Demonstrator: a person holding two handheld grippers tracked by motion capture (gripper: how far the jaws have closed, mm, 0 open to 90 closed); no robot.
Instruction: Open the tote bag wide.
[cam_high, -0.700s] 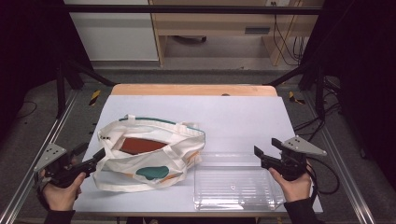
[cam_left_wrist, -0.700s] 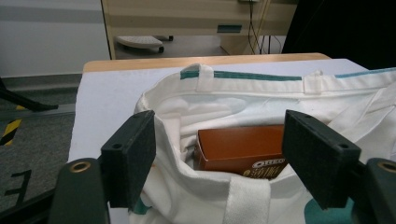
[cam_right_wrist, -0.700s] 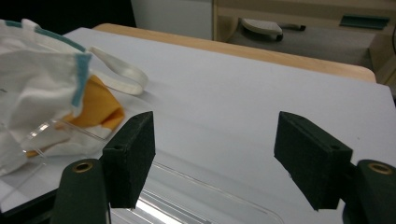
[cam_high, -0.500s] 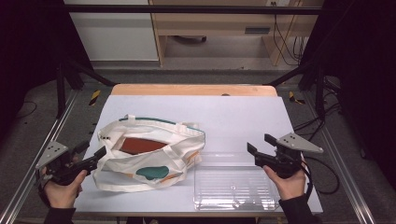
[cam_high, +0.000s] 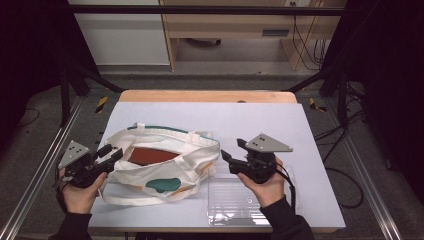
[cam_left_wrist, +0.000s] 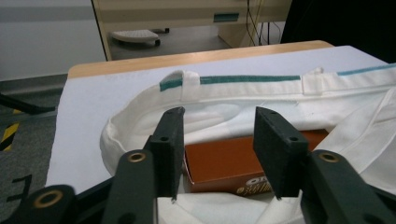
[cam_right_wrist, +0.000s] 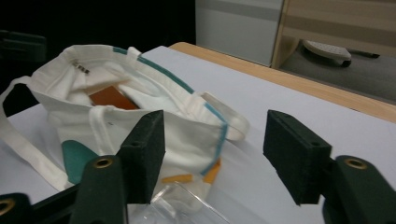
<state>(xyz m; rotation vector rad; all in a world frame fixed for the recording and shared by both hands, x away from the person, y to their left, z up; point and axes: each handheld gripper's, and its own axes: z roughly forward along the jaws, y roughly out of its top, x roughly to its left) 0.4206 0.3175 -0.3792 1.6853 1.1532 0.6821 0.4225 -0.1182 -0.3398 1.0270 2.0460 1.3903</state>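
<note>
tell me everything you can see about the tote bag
The tote bag is soft cream cloth with a teal band along its rim, a teal blob printed on its side and small orange marks near one corner. It lies slumped on the pale table, mouth gaping, straps loose. An orange-brown box sits inside. The open left gripper is at its left edge; a clear plastic tray lies against its right corner.
</note>
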